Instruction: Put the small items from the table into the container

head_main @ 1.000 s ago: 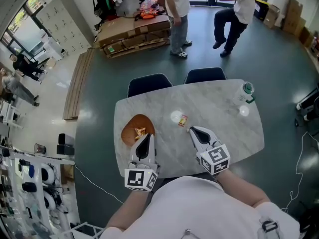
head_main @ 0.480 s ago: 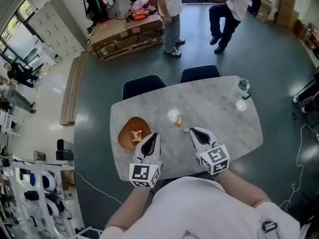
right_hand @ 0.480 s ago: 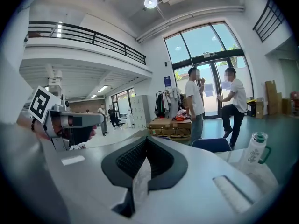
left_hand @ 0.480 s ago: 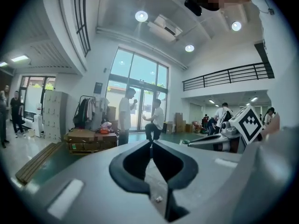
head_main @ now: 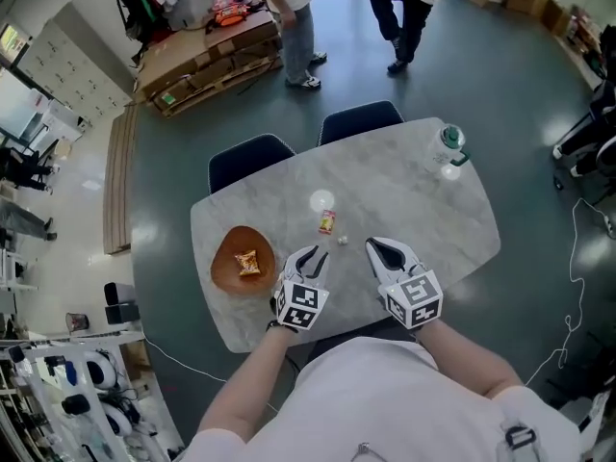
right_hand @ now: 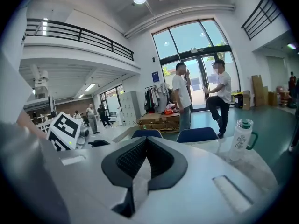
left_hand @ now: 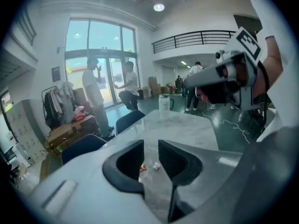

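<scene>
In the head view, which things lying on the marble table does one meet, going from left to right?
orange-brown shallow bowl → small red and yellow packet → tiny white crumpled piece → clear bottle with green lid

Orange-brown bowl (head_main: 223, 268), grey-veined white marble table (head_main: 414, 210), navy chairs (head_main: 358, 121), teal-grey floor (head_main: 539, 85)

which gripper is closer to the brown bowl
Left. The left gripper sits just right of the brown bowl; the right gripper is farther right, beyond the left one.
</scene>
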Motion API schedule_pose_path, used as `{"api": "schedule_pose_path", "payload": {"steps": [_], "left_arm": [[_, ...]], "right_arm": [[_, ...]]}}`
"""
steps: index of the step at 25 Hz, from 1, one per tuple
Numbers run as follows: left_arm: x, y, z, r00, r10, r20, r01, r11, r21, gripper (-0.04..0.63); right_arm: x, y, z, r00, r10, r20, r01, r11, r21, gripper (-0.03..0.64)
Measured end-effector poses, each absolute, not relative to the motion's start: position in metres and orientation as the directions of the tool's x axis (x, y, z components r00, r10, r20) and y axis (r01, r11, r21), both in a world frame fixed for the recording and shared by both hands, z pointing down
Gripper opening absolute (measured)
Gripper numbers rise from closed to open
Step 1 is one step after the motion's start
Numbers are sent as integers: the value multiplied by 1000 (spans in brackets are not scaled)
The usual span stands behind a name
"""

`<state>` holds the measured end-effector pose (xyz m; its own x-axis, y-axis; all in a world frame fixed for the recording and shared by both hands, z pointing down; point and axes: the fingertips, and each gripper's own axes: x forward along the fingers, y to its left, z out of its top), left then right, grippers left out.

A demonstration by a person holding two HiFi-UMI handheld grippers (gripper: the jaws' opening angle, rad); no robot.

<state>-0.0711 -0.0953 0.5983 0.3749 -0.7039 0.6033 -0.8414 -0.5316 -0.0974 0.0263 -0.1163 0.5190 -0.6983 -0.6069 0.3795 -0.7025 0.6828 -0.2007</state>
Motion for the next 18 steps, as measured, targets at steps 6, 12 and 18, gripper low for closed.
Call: {"api": "schedule_pose_path", "payload": {"steps": [6, 12, 18], "left_arm": [[-42, -113, 685, 397, -529, 750, -736, -671, -84, 109], [-36, -127, 770, 334, -354, 873, -622, -779, -78, 130], [-35, -138, 837, 246, -231, 941, -537, -841, -66, 138]], "right_arm": [[59, -121, 539, -641, -640, 424, -758, 616, -215, 28], [90, -123, 557, -576, -671, 466, -810, 545, -217, 28], [130, -130, 569, -498, -708, 501, -864, 455, -215, 28]]}}
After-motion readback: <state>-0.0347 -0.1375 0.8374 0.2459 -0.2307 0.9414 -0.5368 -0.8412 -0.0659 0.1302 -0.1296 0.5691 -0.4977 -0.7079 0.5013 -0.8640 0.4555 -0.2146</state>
